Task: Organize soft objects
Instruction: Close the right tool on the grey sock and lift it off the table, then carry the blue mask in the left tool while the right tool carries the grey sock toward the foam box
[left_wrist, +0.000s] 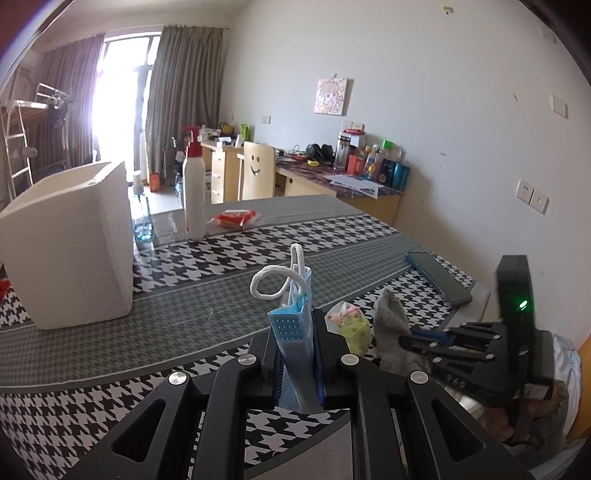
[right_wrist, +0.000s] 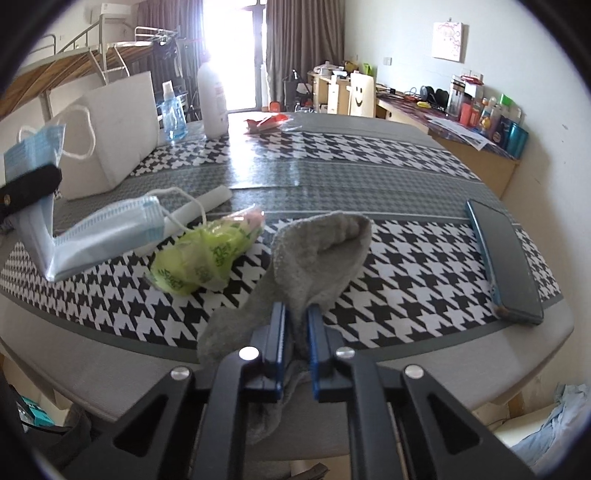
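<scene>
My left gripper (left_wrist: 295, 325) is shut on a blue face mask (left_wrist: 293, 325) with white ear loops, held above the table; it also shows at the left of the right wrist view (right_wrist: 33, 147). My right gripper (right_wrist: 296, 314) is shut on a grey sock (right_wrist: 317, 251), lifted over the table's near edge; the sock shows in the left wrist view (left_wrist: 391, 317). A second blue face mask (right_wrist: 107, 232) and a green plastic packet (right_wrist: 207, 251) lie on the houndstooth tablecloth. The white storage box (left_wrist: 70, 243) stands at the left.
A phone (right_wrist: 506, 258) lies at the table's right edge. A white pump bottle (left_wrist: 194, 192), a blue spray bottle (right_wrist: 173, 114) and a red packet (left_wrist: 234, 218) stand at the far side. A white roll (right_wrist: 207, 205) lies behind the second mask.
</scene>
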